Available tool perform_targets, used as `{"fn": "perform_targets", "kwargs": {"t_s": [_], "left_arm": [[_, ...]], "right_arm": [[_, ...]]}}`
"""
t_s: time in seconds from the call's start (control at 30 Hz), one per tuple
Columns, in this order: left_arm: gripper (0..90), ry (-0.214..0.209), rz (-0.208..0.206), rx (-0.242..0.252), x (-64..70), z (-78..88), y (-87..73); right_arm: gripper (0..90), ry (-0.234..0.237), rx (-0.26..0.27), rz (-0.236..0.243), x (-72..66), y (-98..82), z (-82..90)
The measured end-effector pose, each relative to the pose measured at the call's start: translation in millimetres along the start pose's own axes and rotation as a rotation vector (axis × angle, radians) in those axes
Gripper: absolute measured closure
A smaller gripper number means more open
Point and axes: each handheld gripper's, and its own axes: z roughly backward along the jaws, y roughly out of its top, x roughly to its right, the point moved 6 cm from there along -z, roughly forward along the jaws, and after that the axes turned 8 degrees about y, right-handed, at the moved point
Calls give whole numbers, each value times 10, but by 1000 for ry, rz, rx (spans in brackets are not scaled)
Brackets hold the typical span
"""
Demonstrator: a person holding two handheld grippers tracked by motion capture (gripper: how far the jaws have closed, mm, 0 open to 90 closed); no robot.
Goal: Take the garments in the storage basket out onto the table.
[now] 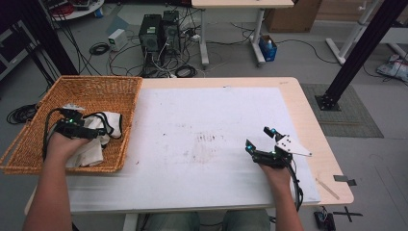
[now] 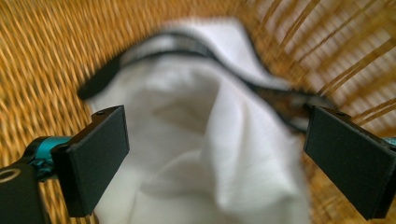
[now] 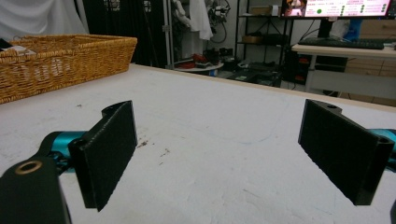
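A wicker basket (image 1: pixel 115 91) sits at the left end of the table (image 1: pixel 308 110), whose top is covered by a white sheet (image 1: pixel 202 120) with faint dark smudges near its middle. Beyond the basket, across the grey floor, stand two computer towers (image 1: pixel 160 31) amid loose cables, and farther right a second desk (image 1: pixel 231 9) and a black frame post (image 1: pixel 358 53).

Inside the basket lies a white cloth (image 2: pixel 196 154), crumpled into soft folds, with a black trim band (image 2: pixel 154 46) along its upper edge. The left gripper (image 1: pixel 98 132) hangs over it within the basket, jaws spread wide to either side of the cloth and not clamped on it.

Well to the right of the basket, the right gripper (image 1: pixel 260 138) rests low over the white sheet, jaws wide apart, nothing between them.
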Motion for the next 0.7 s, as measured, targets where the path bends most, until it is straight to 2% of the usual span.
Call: {"fn": "perform_targets", "kwargs": {"t_s": [0.1, 0.17, 0.23, 0.3, 0.4, 0.5, 0.6, 0.7], "left_arm": [[67, 3, -9, -105, 16, -121, -93], [68, 4, -47, -172, 48, -201, -166], [104, 13, -26, -164, 38, -194, -165], [163, 9, -25, -157, 33, -166, -162], [433, 0, -61, -152, 35, -83, -167], [592, 3, -55, -165, 52, -39, -175], [682, -6, -62, -179, 77, 10, -164], [704, -30, -60, -152, 84, 68, -132]], "right_arm": [[120, -1, 1, 0, 0, 0, 0], [121, -2, 0, 0, -1, 0, 1], [120, -2, -1, -1, -4, -1, 2], [120, -4, 0, 0, -4, 0, 1], [120, -5, -1, 1, -6, 0, 2], [120, -6, -2, 1, -8, -1, 4], [120, -8, 0, 6, -4, -1, 3], [120, -11, 2, 8, -4, 0, 2]]}}
